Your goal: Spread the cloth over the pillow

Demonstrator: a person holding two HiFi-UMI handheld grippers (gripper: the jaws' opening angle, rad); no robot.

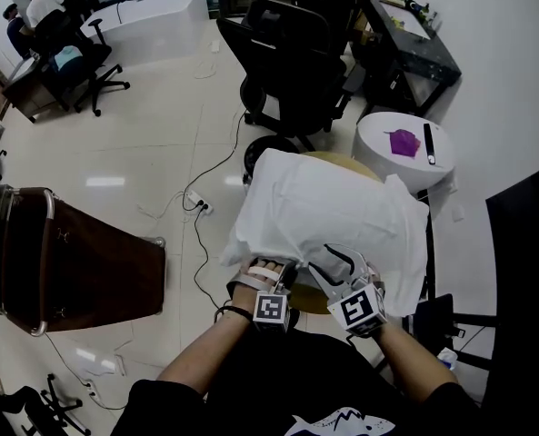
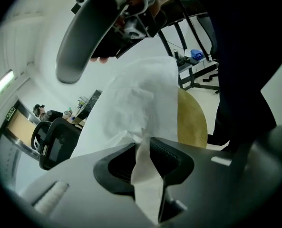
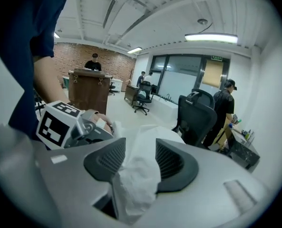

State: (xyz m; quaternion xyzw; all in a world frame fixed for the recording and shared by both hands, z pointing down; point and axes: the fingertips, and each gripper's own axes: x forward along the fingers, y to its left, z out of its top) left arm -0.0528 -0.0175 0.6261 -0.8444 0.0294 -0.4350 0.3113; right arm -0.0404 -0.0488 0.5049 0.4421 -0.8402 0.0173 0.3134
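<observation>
White cloth (image 3: 137,182), pinched in right gripper (image 3: 140,148) (bunched)

Covered pillow on a round table, both grippers at the near edge

The cloth (image 1: 378,234) lies over the pillow (image 1: 278,189), which rests on the round table (image 1: 346,161). At the near edge, the left gripper (image 1: 285,275) sits just left of the right gripper (image 1: 334,263), with cloth between each one's jaws. An office chair (image 1: 283,53) stands behind the table, a side table (image 1: 383,134) behind and to the right, and a cabinet (image 1: 69,262) well apart on the left.
</observation>
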